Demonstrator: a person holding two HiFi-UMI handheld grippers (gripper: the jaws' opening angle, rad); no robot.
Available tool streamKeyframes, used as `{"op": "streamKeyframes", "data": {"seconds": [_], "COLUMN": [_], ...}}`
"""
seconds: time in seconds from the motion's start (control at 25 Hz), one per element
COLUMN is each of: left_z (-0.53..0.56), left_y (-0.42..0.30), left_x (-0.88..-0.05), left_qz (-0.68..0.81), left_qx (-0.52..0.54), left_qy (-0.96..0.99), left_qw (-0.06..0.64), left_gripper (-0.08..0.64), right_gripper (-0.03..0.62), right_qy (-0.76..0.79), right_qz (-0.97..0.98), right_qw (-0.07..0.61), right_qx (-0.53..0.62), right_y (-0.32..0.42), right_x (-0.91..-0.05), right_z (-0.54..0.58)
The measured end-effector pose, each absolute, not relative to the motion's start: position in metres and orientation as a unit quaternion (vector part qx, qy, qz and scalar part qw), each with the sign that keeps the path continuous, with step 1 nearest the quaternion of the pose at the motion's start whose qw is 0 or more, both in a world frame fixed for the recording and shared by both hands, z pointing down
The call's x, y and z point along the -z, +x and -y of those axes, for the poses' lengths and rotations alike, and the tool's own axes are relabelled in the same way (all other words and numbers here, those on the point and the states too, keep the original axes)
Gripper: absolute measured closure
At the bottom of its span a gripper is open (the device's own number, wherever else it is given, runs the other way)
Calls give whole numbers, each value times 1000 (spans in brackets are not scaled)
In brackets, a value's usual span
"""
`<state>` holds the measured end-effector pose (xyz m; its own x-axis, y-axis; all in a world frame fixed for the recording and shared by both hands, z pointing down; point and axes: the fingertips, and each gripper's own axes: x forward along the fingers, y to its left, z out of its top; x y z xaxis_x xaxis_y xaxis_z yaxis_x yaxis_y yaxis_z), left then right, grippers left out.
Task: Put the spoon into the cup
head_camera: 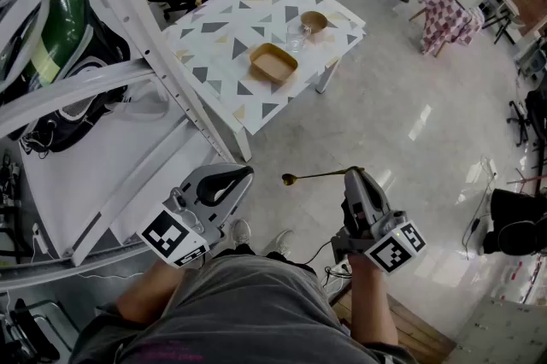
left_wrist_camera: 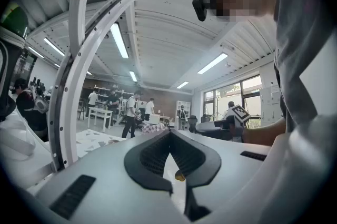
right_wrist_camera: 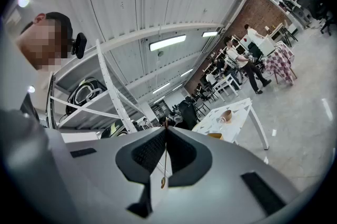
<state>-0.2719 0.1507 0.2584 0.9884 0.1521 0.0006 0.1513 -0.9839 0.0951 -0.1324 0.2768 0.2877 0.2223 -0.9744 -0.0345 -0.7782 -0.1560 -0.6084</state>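
Note:
My right gripper (head_camera: 352, 175) is shut on the thin handle of a golden spoon (head_camera: 312, 177), which sticks out level to the left, bowl end outward. In the right gripper view the spoon (right_wrist_camera: 165, 162) runs down between the closed jaws of that gripper (right_wrist_camera: 166, 131). A clear glass cup (head_camera: 295, 39) stands far ahead on the patterned table (head_camera: 218, 29); the cup (right_wrist_camera: 221, 121) shows small in the right gripper view too. My left gripper (head_camera: 245, 173) is shut with nothing in it, just left of the spoon's bowl. A small golden spot (left_wrist_camera: 179, 175) shows below the left gripper's (left_wrist_camera: 169, 133) jaws.
A brown square tray (head_camera: 273, 63) and a wooden bowl (head_camera: 314, 20) sit on the table beside the cup. A white metal rack (head_camera: 145, 89) with bags fills the left. Grey floor lies between me and the table. People stand by a checkered table (head_camera: 444, 12) at the back right.

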Motion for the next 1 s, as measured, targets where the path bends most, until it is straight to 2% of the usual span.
{"op": "streamKeyframes", "data": {"seconds": [1.0], "left_z": [-213], "left_y": [-237], "left_x": [-274], "left_qz": [-32], "left_qx": [-19], "left_qy": [998], "left_qw": [43], "left_gripper": [545], "right_gripper": [569], "right_qy": [-714], "right_qz": [-620], "right_qw": [259], "right_qx": [196], "right_y": [-88], "right_x": [-300], "right_z": [-337]}}
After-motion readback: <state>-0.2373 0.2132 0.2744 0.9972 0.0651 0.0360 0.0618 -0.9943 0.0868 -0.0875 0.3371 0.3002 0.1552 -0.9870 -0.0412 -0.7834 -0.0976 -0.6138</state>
